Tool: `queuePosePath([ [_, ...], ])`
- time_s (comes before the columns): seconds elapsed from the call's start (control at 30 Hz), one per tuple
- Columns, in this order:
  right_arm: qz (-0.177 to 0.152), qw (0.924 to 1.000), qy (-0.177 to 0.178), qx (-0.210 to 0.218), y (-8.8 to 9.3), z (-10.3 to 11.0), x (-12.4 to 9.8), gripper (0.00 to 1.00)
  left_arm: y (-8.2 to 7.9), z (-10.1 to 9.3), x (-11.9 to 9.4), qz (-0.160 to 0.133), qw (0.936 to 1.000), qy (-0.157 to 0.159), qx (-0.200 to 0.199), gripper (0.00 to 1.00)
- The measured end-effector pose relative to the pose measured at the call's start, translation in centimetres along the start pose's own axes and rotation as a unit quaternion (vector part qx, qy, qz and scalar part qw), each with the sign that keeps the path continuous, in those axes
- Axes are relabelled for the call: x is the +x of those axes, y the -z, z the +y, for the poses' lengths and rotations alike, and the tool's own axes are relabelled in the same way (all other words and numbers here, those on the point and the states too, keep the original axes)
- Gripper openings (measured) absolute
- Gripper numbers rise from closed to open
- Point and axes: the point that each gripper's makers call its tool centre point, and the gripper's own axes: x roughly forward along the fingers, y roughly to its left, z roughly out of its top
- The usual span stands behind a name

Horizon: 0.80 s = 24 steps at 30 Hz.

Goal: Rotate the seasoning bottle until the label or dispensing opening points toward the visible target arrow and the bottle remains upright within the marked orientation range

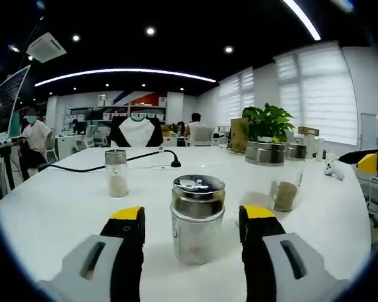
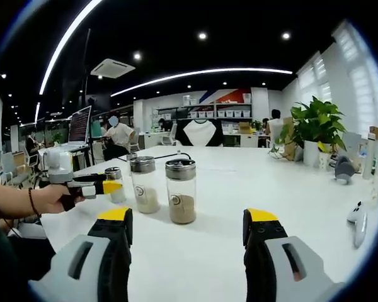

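Seasoning bottle [image 1: 197,217] standing upright on tabletop [image 1: 57,211], sitting at 12 o'clock between wide left gripper [image 1: 194,226]; approach proceeding, closing and twisting coming next.

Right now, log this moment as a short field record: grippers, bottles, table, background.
left gripper: open, jaws on either side of the near seasoning bottle, not touching
right gripper: open, short of the bottles
seasoning bottles: three on the white table, all upright, metal lids
bottle contents: pale to brownish powder low in each
target arrow: none discernible
background: potted plant, black cable, person seated far off
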Motion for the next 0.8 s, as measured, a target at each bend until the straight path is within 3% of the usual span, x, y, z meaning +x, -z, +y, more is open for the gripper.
queuePosePath([
  [0.07, -0.001, 1.0, 0.001, -0.001, 0.0, -0.1, 0.0, 0.73, 0.2, -0.6, -0.3, 0.01, 0.9989, 0.043, -0.015, 0.62],
  [0.13, -0.003, 1.0, 0.001, 0.0, -0.1, 0.0, 0.0, 0.73, 0.7, -0.8, -0.4, 0.033, 0.9972, 0.06, -0.03, 0.61],
  [0.27, -0.002, 1.0, -0.002, 0.001, 0.0, 0.3, 0.0, 0.73, 0.9, -0.3, -0.2, 0.033, 0.995, 0.091, -0.023, 0.65],
  [0.37, -0.002, 1.0, -0.001, 0.002, -0.1, 0.3, -0.1, 0.73, 0.9, -0.4, 0.0, 0.043, 0.9865, 0.158, -0.005, 0.61],
  [0.47, -0.007, 1.0, -0.002, -0.003, -0.7, 0.3, -0.1, 0.73, 0.9, 1.3, 0.8, 0.059, 0.988, 0.143, 0.002, 0.66],
  [0.53, -0.004, 0.9999, 0.002, -0.016, -0.7, 0.3, -0.1, 0.73, 1.2, 0.9, 0.7, 0.068, 0.9785, 0.193, 0.022, 0.67],
  [0.57, -0.001, 0.9997, 0.004, -0.022, -0.7, 0.3, 0.0, 0.73, 1.1, 0.7, 0.6, 0.067, 0.9755, 0.209, 0.011, 0.63],
  [0.63, -0.003, 0.9997, 0.003, -0.023, -0.8, 0.3, -0.1, 0.73, 0.6, -0.1, 0.3, 0.063, 0.9623, 0.263, -0.024, 0.58],
  [0.67, -0.009, 0.9997, 0.002, -0.021, -1.0, 0.5, -0.2, 0.73, 0.6, -0.1, 0.2, 0.068, 0.9588, 0.276, -0.016, 0.58],
  [0.73, -0.011, 0.9996, -0.001, -0.028, -1.2, 0.7, -0.4, 0.73, 0.9, 0.6, 0.8, 0.079, 0.9622, 0.261, 0.001, 0.6],
  [0.77, -0.009, 0.9995, -0.002, -0.03, -1.2, 0.7, -0.4, 0.73, 0.6, 0.4, 0.7, 0.074, 0.9591, 0.273, 0.005, 0.6],
  [0.8, -0.008, 0.9995, 0.0, -0.031, -1.2, 0.6, -0.4, 0.73, 0.1, -0.5, 0.4, 0.06, 0.9503, 0.305, 0.008, 0.6],
])
